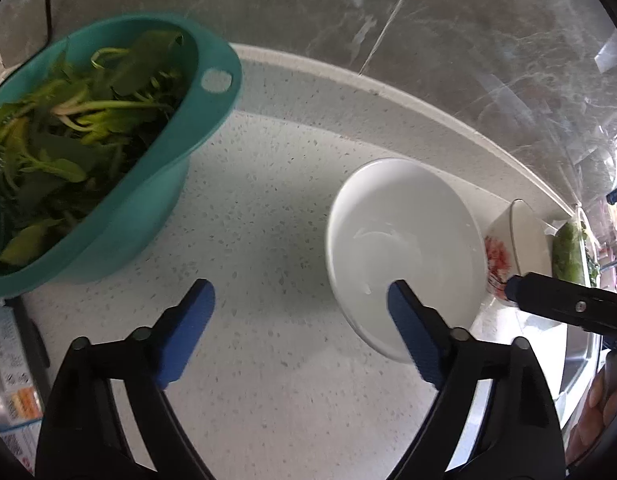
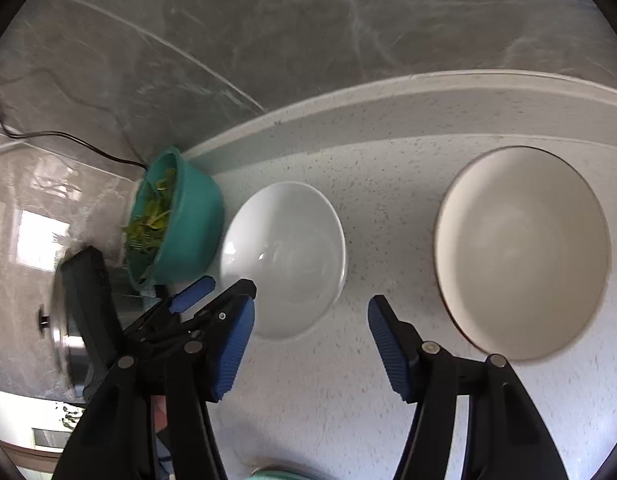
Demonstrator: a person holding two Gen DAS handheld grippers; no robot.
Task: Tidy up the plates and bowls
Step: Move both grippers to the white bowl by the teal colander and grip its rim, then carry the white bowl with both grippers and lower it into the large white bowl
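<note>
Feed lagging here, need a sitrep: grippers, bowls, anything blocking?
Left gripper open, empty. Right gripper open, empty. White bowl and cream bowl apart on counter, untouched. Teal colander left of white bowl, not blocking.

A teal colander (image 1: pixel 120 184) full of green leafy vegetables (image 1: pixel 68 136) stands on the speckled white countertop (image 1: pixel 268 208), near the raised back edge. Behind it is a grey marble wall (image 1: pixel 448 40), and a black cable (image 2: pixel 60 136) runs along this wall. A printed package (image 1: pixel 12 384) lies at the left edge.
</note>
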